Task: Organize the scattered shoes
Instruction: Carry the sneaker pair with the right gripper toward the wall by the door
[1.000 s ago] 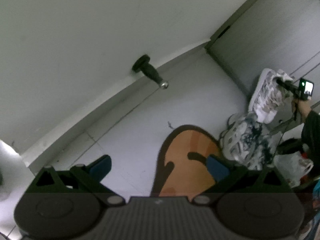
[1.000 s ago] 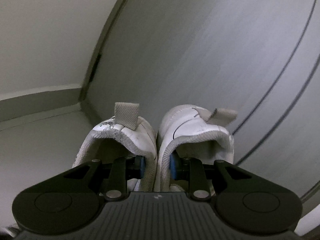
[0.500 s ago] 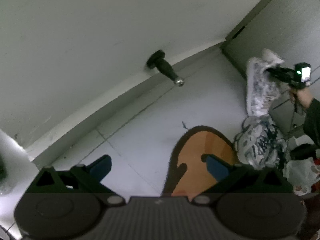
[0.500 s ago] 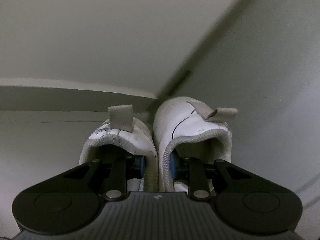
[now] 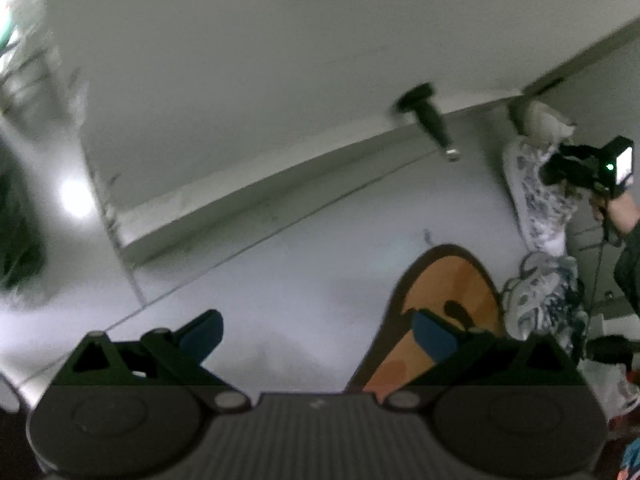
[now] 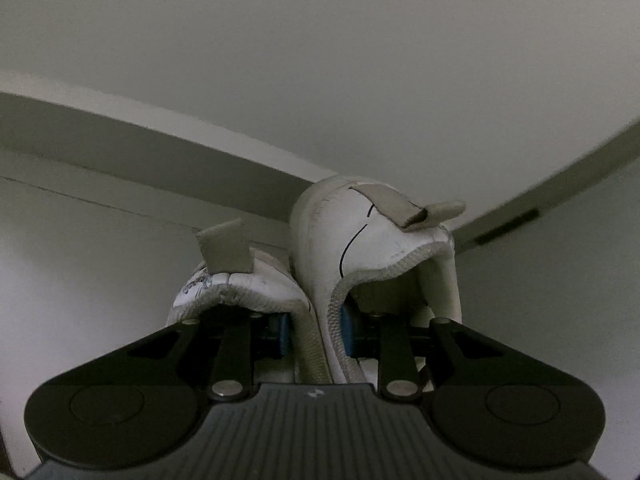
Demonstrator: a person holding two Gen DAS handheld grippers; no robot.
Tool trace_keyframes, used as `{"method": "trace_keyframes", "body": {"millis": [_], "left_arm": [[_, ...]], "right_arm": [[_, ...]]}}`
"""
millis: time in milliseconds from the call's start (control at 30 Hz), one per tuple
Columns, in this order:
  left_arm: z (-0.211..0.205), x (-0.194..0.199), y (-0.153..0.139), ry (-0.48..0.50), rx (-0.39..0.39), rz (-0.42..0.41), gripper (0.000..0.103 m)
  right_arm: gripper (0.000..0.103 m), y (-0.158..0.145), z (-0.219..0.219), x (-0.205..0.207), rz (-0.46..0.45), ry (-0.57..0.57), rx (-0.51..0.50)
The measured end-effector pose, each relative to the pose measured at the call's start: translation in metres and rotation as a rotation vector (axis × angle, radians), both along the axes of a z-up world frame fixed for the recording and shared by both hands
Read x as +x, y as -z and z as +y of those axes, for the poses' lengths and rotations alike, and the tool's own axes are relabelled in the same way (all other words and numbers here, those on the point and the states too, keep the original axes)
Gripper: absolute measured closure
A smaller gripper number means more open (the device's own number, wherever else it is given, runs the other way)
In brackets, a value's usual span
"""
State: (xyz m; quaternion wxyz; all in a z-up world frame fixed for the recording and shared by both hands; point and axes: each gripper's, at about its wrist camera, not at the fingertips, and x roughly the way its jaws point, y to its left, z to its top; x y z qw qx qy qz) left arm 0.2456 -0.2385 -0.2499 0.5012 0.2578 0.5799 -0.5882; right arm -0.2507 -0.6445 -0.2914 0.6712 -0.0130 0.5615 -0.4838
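Both white sneakers, pinched together by the right gripper, are swinging toward the wall corner (probably for neat pairing), while the left gripper is hanging spread and empty.

This looks like a home entryway. A door stopper juts from the baseboard at one o'clock, above pale floor tiles; sneakers crowd three o'clock.

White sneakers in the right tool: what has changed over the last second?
The right tool has swung the white sneakers away from the grey door toward the corner and baseboard, rolling so the right shoe sits higher. The grip is unchanged; the left tool stays open and empty above the orange slipper.
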Motion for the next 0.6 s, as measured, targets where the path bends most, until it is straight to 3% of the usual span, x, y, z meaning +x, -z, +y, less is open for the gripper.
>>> {"method": "trace_keyframes", "body": {"millis": [200,433,600], "left_arm": [[0.005,0.005,0.006,0.016,0.021,0.01,0.001],[0.011,0.002,0.012,0.021,0.068,0.048,0.001],[0.018,0.006,0.01,0.031,0.058,0.042,0.001]], "right_arm": [[0.074,0.017,-0.02,0.023,0.011,0.023,0.053],[0.071,0.023,-0.044,0.022,-0.035,0.182,0.054],[0.071,0.031,-0.043,0.015,0.006,0.266,0.056]]}}
